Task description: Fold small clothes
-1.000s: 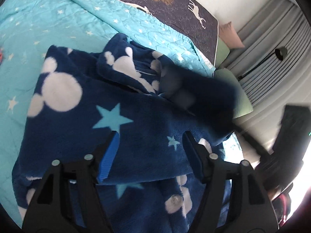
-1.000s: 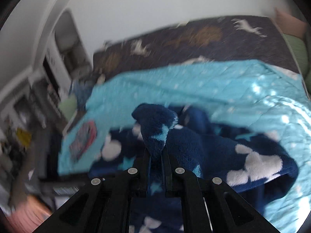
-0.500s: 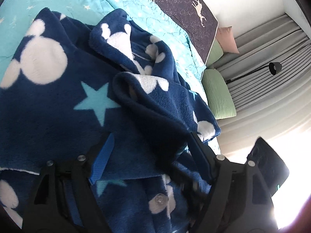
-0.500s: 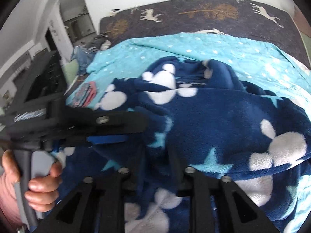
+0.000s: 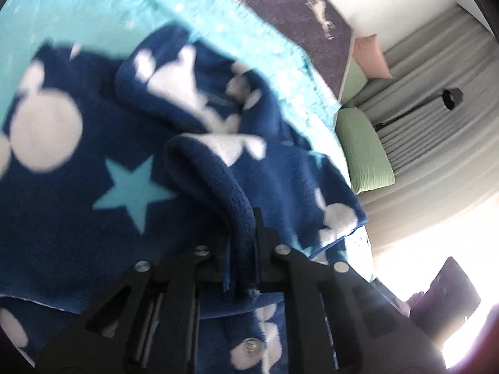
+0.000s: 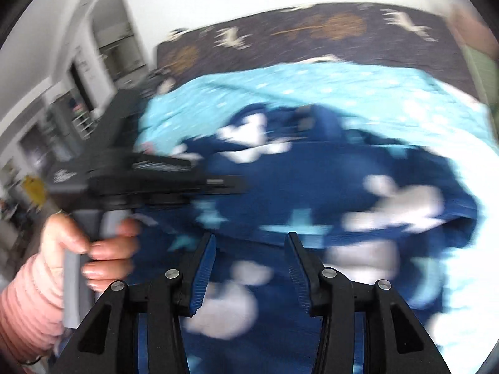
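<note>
Left tongs (image 5: 241, 249) pinch fleece (image 5: 124, 162); right view blurred.

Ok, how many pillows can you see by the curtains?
2 show in the left wrist view: a green pillow beside the turquoise quilt, and a pink pillow behind it. More may be hidden.

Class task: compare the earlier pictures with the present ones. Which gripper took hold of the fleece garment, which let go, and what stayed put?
The left gripper closed on a fold of the fleece garment; the right gripper released it and opened. The turquoise quilt stayed spread underneath.
</note>
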### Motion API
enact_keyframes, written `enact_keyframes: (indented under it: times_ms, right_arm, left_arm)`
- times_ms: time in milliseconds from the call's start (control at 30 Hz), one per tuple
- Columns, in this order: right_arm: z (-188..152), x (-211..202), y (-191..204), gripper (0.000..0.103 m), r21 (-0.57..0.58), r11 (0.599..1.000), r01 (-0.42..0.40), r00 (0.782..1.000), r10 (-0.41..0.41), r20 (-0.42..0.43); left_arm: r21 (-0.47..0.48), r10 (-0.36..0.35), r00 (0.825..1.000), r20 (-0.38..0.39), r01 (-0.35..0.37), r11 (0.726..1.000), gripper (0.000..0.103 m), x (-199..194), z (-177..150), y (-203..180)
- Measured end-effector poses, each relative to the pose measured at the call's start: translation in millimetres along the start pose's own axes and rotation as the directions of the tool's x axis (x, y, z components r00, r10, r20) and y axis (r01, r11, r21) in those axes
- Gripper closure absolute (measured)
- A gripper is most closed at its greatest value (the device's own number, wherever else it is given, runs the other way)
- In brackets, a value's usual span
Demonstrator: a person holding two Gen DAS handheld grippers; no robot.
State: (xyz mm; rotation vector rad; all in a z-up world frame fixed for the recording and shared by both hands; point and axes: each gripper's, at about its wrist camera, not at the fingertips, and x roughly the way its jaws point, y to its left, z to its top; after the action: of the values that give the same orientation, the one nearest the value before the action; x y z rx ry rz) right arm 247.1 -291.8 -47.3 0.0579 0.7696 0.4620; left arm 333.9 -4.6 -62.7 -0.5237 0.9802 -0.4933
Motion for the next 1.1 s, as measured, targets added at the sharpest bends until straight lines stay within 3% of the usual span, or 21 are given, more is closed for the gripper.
enact_keyframes:
  times_ms: [67,133,200,267,300,367,500,533,600,633,700,800,967,1100]
  right_arm:
    - [-0.3,-12.8,-25.0,0.056,0.052,0.991,0.121,0.992,-0.123,0.04]
    - [0.9,-24.8,-52.4,0.055,0.144,0.957,0.25,0.961,-0.263,0.082]
    - [1.5,-34.7,-91.7,0.055,0.311,0.874,0.374,0.911,-0.41,0.056]
    - [-0.7,-35.3,-118.2,0.055,0.414,0.828,0.379,0.911,-0.413,-0.007]
    - [-1.5,-28.7,-126.5,0.055,0.424,0.829,0.363,0.924,-0.377,-0.054]
    - [-2.4,-13.1,-127.6,0.055,0.383,0.85,0.361,0.932,-0.343,-0.117]
    - [1.3,13.0,-128.1,0.055,0.351,0.846,0.4,0.916,-0.369,-0.155]
    - [4.8,17.1,-133.6,0.056,0.364,0.829,0.424,0.905,-0.399,-0.145]
    - [7.9,17.5,-142.1,0.057,0.371,0.77,0.52,0.852,-0.502,-0.15]
    - [8.0,17.2,-146.4,0.056,0.368,0.755,0.543,0.836,-0.526,-0.154]
    - [5.1,15.5,-143.9,0.055,0.333,0.767,0.549,0.834,-0.528,-0.159]
    - [1.6,12.9,-126.4,0.048,0.228,0.777,0.587,0.809,-0.572,-0.135]
    - [1.1,-5.9,-107.9,0.048,0.171,0.846,0.504,0.864,-0.497,-0.083]
    - [1.0,-30.1,-77.3,0.047,0.09,0.857,0.508,0.861,-0.508,-0.024]
  left_arm:
    - [0.052,-0.026,0.999,0.033,0.025,0.998,0.091,-15.5,5.2,-13.9]
    - [0.123,-0.042,0.997,0.068,0.034,0.992,0.091,-33.0,13.5,-31.8]
    - [0.189,-0.034,0.994,0.106,0.013,0.982,0.091,-46.6,20.7,-46.9]
    - [0.234,-0.042,0.989,0.143,0.008,0.972,0.091,-62.5,29.2,-57.8]
    - [0.242,-0.053,0.987,0.153,0.015,0.97,0.091,-68.0,33.1,-60.2]
    - [0.251,-0.073,0.982,0.173,0.028,0.968,0.091,-78.7,41.7,-64.0]
    - [0.256,-0.083,0.977,0.198,0.03,0.966,0.091,-91.0,52.9,-64.5]
    - [0.256,-0.078,0.974,0.213,0.021,0.966,0.091,-97.3,54.9,-61.7]
    - [0.256,-0.059,0.971,0.233,-0.002,0.967,0.091,-101.2,55.6,-57.4]
    - [0.253,-0.044,0.97,0.241,-0.019,0.967,0.091,-104.4,55.1,-48.4]
    - [0.241,-0.01,0.97,0.243,-0.051,0.969,0.091,-103.4,50.7,-33.9]
    - [0.167,0.058,0.979,0.197,-0.092,0.982,0.091,-88.7,46.4,6.7]
    - [0.013,0.061,0.987,0.15,-0.064,0.998,0.091,-75.5,39.5,58.7]
    - [-0.006,0.033,0.987,0.158,-0.033,0.999,0.091,-82.9,41.9,64.1]
